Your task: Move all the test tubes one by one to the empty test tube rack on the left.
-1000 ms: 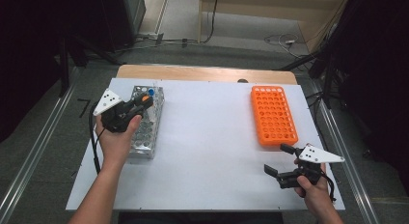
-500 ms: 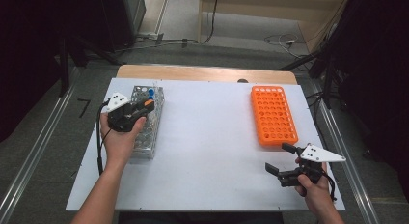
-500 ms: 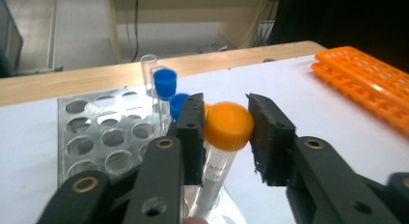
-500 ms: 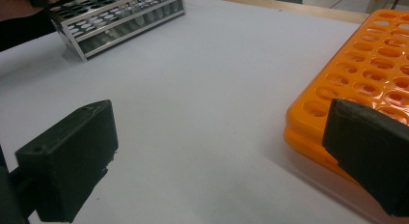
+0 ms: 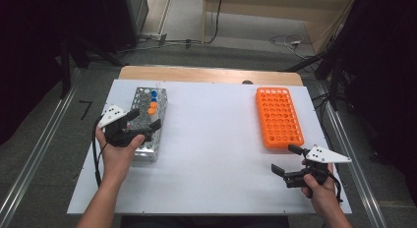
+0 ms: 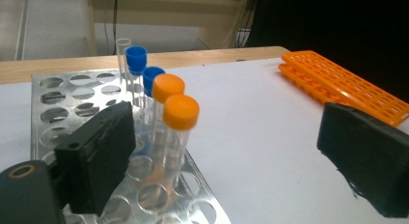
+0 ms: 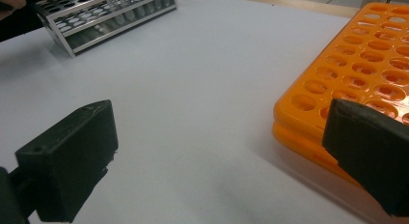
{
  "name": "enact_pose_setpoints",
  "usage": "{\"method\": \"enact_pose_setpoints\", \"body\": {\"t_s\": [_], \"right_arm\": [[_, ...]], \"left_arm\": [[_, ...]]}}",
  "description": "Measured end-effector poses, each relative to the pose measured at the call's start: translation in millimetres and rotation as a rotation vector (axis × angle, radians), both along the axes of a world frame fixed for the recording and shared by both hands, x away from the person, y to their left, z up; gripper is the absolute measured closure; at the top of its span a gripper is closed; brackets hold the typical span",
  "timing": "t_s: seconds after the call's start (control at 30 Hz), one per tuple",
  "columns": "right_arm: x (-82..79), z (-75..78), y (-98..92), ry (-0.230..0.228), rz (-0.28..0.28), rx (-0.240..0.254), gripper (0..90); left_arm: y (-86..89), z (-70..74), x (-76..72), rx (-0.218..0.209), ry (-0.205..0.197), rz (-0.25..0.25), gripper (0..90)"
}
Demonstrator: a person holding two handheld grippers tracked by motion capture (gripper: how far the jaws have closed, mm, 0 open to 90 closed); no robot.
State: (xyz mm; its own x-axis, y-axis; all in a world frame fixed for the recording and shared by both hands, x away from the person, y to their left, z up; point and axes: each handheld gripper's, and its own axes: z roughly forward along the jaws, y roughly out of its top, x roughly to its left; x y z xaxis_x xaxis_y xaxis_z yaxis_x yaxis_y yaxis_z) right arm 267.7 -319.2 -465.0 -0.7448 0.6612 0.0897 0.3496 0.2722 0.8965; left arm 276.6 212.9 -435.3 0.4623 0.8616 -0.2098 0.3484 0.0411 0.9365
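L gripper (image 5: pixel 142 124) jaws just opened wide, nothing held, orange-capped tube (image 6: pixel 179 127) between, R gripper (image 5: pixel 290 159) wide, empty

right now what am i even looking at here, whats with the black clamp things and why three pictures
A person sits at a white table and holds a hand tool with two black jaws in each hand. The high view looks down from above; the other two views come from small cameras riding on each tool.

The left tongs are over a metal tube rack that holds two orange-capped tubes, two blue-capped tubes and one uncapped tube. Their jaws have just been opening, and the nearest orange-capped tube stands free between them, not gripped.

The right tongs rest open and hold nothing, just next to an empty orange rack.
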Motion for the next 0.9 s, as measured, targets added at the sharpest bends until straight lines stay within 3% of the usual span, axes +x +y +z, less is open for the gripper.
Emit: {"method": "enact_pose_setpoints", "body": {"t_s": [0.27,0.37,0.57,0.9], "right_arm": [[2.8,-2.4,-2.1,-0.002,-0.014,-0.005,0.0],[4.1,-4.0,-3.6,-0.011,-0.022,-0.02,0.0],[7.6,-6.8,-9.4,-0.015,-0.047,-0.024,0.0],[9.7,-9.1,-13.3,-0.015,-0.064,-0.021,0.0]], "left_arm": [[-2.1,-3.2,-29.7,-0.01,-0.037,-0.059,0.0],[-4.6,-8.2,-42.3,-0.004,-0.062,-0.083,0.0],[-7.2,-21.2,-64.3,0.013,-0.072,-0.124,0.0],[-3.0,-29.4,-68.8,-0.004,-0.058,-0.117,0.0]]}}
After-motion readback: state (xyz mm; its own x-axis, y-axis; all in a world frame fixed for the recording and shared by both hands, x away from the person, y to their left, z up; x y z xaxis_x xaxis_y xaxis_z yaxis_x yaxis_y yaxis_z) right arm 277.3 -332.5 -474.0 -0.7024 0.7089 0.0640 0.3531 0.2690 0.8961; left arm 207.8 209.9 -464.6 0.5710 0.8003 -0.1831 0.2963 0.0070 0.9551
